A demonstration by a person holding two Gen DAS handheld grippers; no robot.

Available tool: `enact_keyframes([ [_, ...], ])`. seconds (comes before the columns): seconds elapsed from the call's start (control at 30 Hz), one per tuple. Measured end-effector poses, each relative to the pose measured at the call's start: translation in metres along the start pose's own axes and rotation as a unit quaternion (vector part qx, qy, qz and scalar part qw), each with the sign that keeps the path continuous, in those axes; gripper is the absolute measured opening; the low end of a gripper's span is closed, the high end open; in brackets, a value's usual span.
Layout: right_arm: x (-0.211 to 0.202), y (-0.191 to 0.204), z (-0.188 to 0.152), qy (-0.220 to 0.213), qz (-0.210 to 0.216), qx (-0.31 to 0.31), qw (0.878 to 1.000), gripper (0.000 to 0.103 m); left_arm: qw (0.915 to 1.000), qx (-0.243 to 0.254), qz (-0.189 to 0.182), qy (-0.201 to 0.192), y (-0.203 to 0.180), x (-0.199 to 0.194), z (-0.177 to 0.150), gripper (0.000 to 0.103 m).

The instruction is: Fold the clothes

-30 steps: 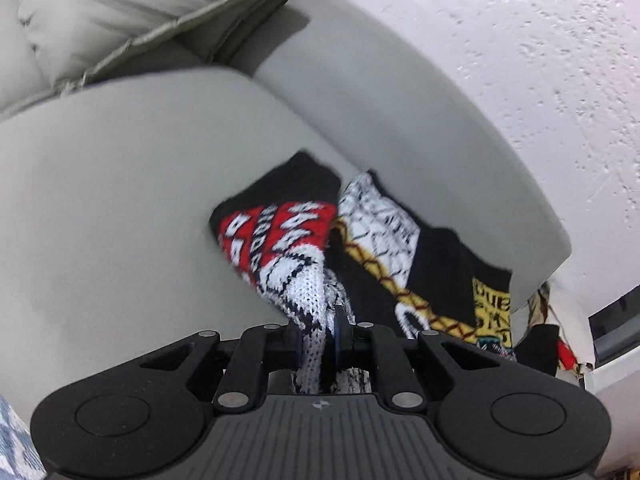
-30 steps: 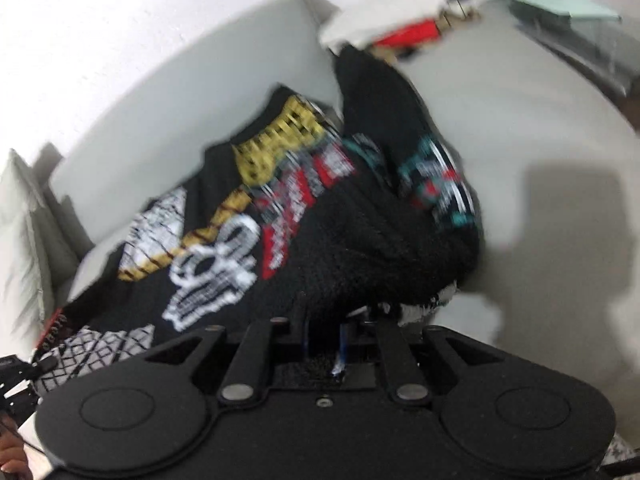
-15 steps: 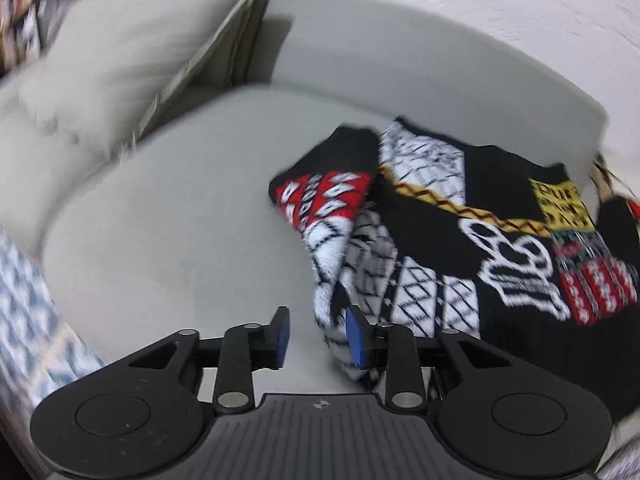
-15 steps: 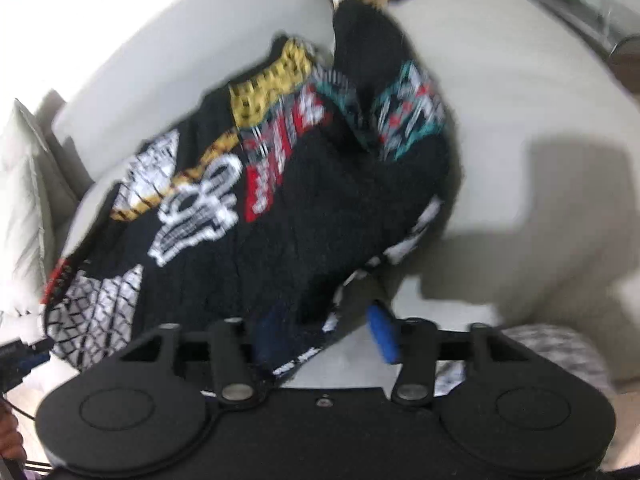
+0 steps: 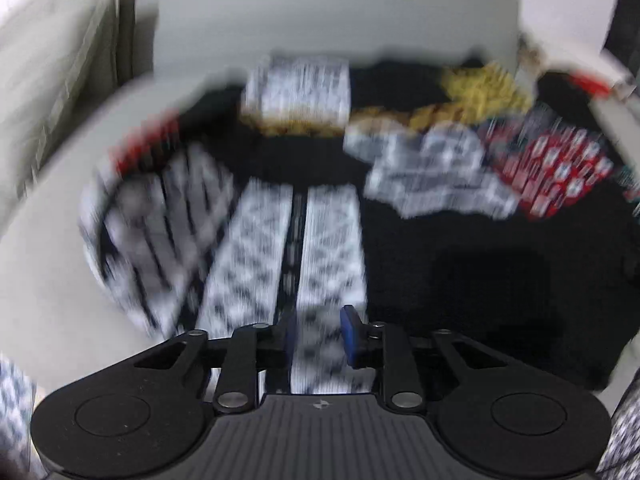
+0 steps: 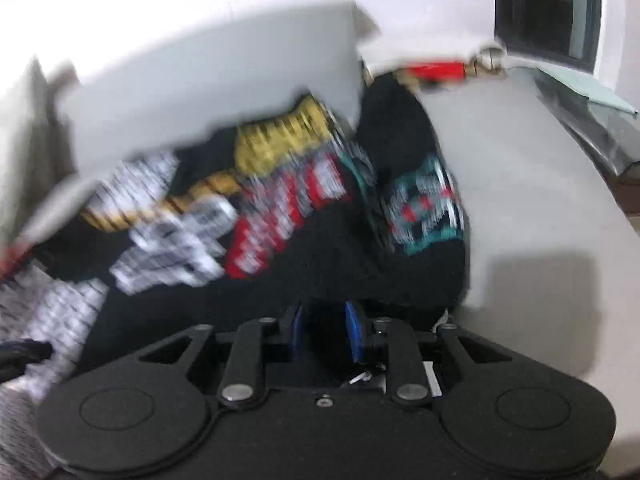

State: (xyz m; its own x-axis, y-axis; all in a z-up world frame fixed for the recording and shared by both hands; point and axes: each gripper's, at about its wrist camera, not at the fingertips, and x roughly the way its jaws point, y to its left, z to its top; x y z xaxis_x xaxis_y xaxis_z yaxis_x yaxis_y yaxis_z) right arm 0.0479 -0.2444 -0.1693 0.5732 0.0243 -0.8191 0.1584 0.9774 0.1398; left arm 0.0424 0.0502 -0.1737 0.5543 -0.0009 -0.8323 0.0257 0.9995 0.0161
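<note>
Sweater (image 5: 400, 216), black knit with white, red and yellow patches, lies spread on the pale sofa (image 5: 48, 264), reaching from my two tools back toward the backrest. From the left gripper (image 5: 318, 334) it runs straight ahead and off to the right; its white criss-cross panel sits directly under and between the blue pads. From the right gripper (image 6: 326, 334) the knit stretches ahead and to the left, with a sleeve carrying a teal and red patch just beyond on the right.

Both sets of jaws have just been closing after a brief opening. On the left, the pads stand a little apart with the white panel between them; the blur keeps me from telling whether they press it. On the right, the pads are also slightly apart around a bunch of black fabric, and again I cannot tell if they truly pinch.

I judge the coming fold turns on the near hem: each hand is at its own corner, left at the white panel, right at the black edge.

No brand, label or legible writing shows; the patches are too smeared to read
</note>
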Motion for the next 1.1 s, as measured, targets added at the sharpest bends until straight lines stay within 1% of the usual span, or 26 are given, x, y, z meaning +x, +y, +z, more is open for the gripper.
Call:
enact_keyframes([
  [0.07,0.019,-0.013,-0.009,0.032,0.016,0.029,0.999,0.021,0.9999,0.01,0.003,0.001,-0.001,0.001,-0.003,0.023],
  [0.17,0.009,-0.021,-0.007,0.026,0.034,0.049,0.998,0.021,0.9999,0.011,0.004,-0.001,-0.002,-0.011,0.002,0.023],
  [0.2,0.001,-0.025,-0.004,0.026,0.047,0.06,0.997,0.022,0.9999,0.011,0.002,-0.009,-0.003,-0.018,0.004,0.023],
  [0.23,-0.009,-0.029,0.0,0.016,0.065,0.075,0.995,0.022,0.9996,0.016,-0.002,-0.021,-0.006,-0.026,0.007,0.023],
  [0.27,-0.02,-0.033,0.005,0.005,0.084,0.089,0.992,0.025,0.9992,0.024,-0.003,-0.031,-0.01,-0.034,0.01,0.023],
  [0.3,-0.027,-0.038,0.013,-0.009,0.089,0.096,0.991,0.032,0.9987,0.031,-0.006,-0.039,-0.013,-0.042,0.014,0.026],
  [0.33,-0.034,-0.043,0.021,-0.024,0.092,0.101,0.99,0.037,0.9983,0.032,-0.018,-0.045,-0.017,-0.046,0.019,0.031],
  [0.37,-0.04,-0.047,0.029,-0.038,0.094,0.106,0.989,0.044,0.9978,0.032,-0.031,-0.05,-0.022,-0.051,0.025,0.04],
  [0.4,-0.046,-0.052,0.037,-0.052,0.096,0.111,0.988,0.05,0.9971,0.031,-0.043,-0.054,-0.026,-0.054,0.031,0.044],
  [0.47,-0.059,-0.061,0.054,-0.081,0.1,0.121,0.984,0.055,0.9958,0.02,-0.074,-0.049,-0.034,-0.053,0.045,0.045],
  [0.5,-0.058,-0.068,0.063,-0.088,0.097,0.13,0.983,0.055,0.9951,0.016,-0.085,-0.047,-0.04,-0.051,0.052,0.045],
  [0.57,-0.048,-0.084,0.081,-0.092,0.092,0.153,0.98,0.055,0.9944,0.016,-0.096,-0.041,-0.051,-0.044,0.062,0.045],
  [0.7,-0.005,-0.114,0.11,-0.076,0.089,0.198,0.973,0.053,0.9936,0.02,-0.108,-0.026,-0.07,-0.026,0.071,0.044],
  [0.83,0.044,-0.135,0.135,-0.067,0.09,0.228,0.967,0.051,0.9935,0.014,-0.112,-0.015,-0.077,-0.011,0.076,0.044],
  [0.9,0.064,-0.14,0.148,-0.069,0.097,0.238,0.964,0.05,0.9938,0.011,-0.109,-0.015,-0.078,-0.006,0.078,0.044],
  [0.97,0.081,-0.141,0.162,-0.08,0.097,0.24,0.962,0.05,0.9944,0.008,-0.104,-0.015,-0.078,-0.003,0.081,0.044],
  [1.03,0.097,-0.142,0.174,-0.087,0.098,0.242,0.961,0.044,0.9949,0.008,-0.099,-0.016,-0.079,-0.001,0.083,0.044],
  [1.07,0.104,-0.142,0.179,-0.087,0.099,0.242,0.961,0.039,0.995,0.009,-0.098,-0.016,-0.079,-0.001,0.084,0.044],
  [1.1,0.111,-0.142,0.184,-0.087,0.101,0.242,0.961,0.028,0.9952,0.01,-0.096,-0.016,-0.079,0.0,0.084,0.044],
])
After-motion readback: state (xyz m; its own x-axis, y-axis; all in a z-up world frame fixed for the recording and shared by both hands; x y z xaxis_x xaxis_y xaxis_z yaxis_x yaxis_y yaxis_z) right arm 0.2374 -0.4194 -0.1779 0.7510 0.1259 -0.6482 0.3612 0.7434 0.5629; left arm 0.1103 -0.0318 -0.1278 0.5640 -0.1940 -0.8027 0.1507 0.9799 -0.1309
